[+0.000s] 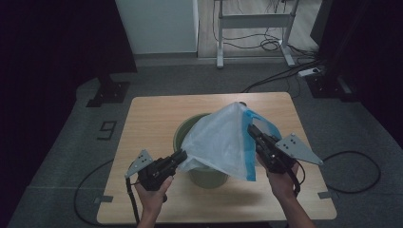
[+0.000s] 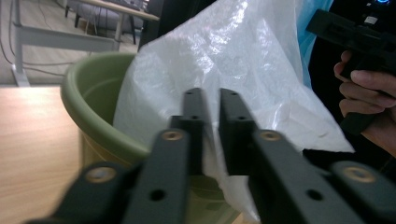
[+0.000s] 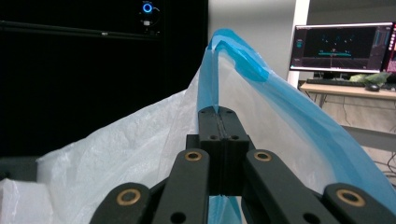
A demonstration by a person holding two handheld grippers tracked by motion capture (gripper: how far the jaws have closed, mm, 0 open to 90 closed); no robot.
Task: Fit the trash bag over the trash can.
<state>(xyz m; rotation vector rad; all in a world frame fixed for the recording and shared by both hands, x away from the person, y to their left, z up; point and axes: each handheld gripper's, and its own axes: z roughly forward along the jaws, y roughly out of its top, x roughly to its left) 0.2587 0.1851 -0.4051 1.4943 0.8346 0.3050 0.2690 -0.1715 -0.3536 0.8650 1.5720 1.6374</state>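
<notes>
A green bin (image 1: 179,134) stands in the middle of the wooden table (image 1: 152,111). A white plastic bag (image 1: 216,140) with a blue rim (image 1: 248,147) is stretched over its near right side. My right gripper (image 1: 250,128) holds the bag up at the right, its jaws shut on the blue rim (image 3: 243,65) as the right gripper (image 3: 218,112) view shows. My left gripper (image 1: 182,156) is at the bag's lower left corner beside the bin (image 2: 79,102). Its jaws (image 2: 211,93) stand a narrow gap apart, the bag (image 2: 243,56) showing through the gap, not pinched.
The table's front strip and left half are bare wood. On the floor behind lie a desk frame (image 1: 254,21), cables and a power strip (image 1: 311,72). A dark stand (image 1: 109,90) sits at the back left. A lit monitor (image 3: 341,46) stands on a desk far off.
</notes>
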